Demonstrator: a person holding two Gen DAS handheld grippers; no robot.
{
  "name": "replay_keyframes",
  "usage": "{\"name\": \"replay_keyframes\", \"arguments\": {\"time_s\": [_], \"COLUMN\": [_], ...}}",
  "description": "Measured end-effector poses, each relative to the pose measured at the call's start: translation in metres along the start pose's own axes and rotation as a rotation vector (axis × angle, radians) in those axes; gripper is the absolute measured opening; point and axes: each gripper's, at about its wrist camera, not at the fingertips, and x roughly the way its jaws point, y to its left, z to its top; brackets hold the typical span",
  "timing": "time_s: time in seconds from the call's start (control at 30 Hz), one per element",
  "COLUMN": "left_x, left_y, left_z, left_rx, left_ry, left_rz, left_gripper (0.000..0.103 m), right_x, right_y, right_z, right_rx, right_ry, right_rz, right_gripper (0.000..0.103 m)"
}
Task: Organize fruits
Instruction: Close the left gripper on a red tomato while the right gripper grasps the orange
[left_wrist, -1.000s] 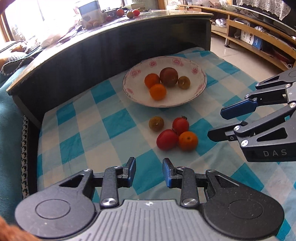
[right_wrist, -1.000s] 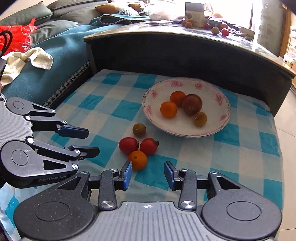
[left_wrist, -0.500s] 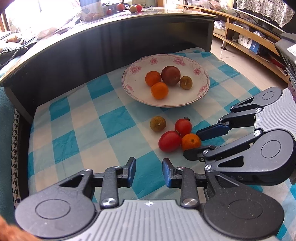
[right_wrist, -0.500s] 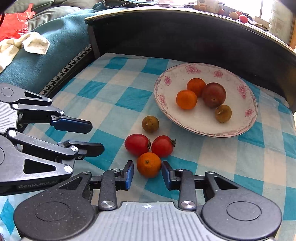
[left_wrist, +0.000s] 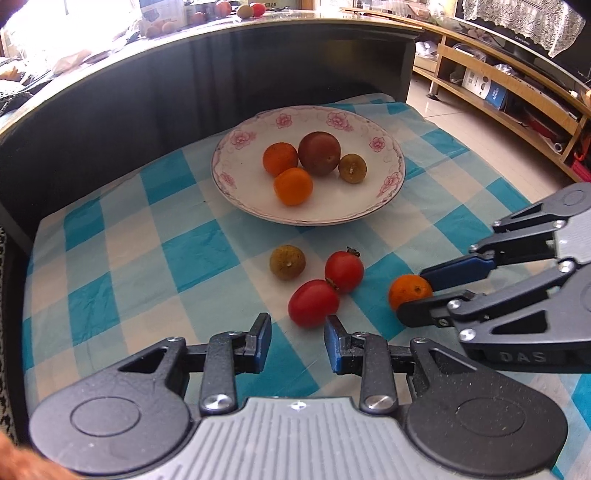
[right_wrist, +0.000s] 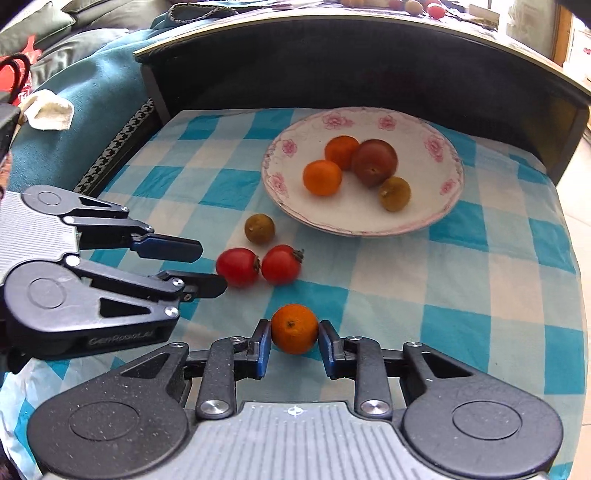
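Note:
A white flowered plate (left_wrist: 229, 181) (right_wrist: 448, 184) on the checked cloth holds two oranges, a dark plum and a brown-green fruit. In front of it lie a brown-green fruit (left_wrist: 287, 262) (right_wrist: 259, 229) and two red tomatoes (left_wrist: 313, 302) (left_wrist: 344, 271) (right_wrist: 237, 266) (right_wrist: 280, 264). My right gripper (right_wrist: 294, 341) (left_wrist: 412, 295) is shut on a small orange (right_wrist: 294, 328) (left_wrist: 406, 290), low over the cloth and apart from the tomatoes. My left gripper (left_wrist: 297, 339) (right_wrist: 208, 267) is open, its tips just short of the nearer tomato.
A dark curved counter wall (left_wrist: 184, 92) rises right behind the plate, with more fruit on its top. A teal sofa (right_wrist: 92, 96) with a white cloth lies to the left. Wooden shelves (left_wrist: 498, 92) and tiled floor are off the cloth's right edge.
My right gripper closed on the small orange and drew it away from the two tomatoes. My left gripper came nearer to the tomato and stayed open.

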Motion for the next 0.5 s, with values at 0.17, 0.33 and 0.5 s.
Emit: {"name": "replay_keyframes", "arguments": {"time_s": [0.17, 0.33, 0.5], "left_x": [0.010, 0.021, 0.022], "left_y": [-0.006, -0.009, -0.009], "left_z": [0.003, 0.006, 0.006], "left_rx": [0.007, 0.007, -0.007], "left_ry": [-0.008, -0.006, -0.011], "left_rz": [-0.017, -0.018, -0.006], "left_gripper": [0.040, 0.040, 0.038], "right_x": [-0.002, -0.003, -0.001], "right_y": [-0.012, -0.016, -0.017], "right_z": [-0.003, -0.005, -0.005], "right_rx": [0.038, 0.053, 0.050], "right_ry": [0.017, 0.018, 0.024], "right_rz": [0.008, 0.014, 0.010], "right_gripper": [0.023, 0.023, 0.023]}}
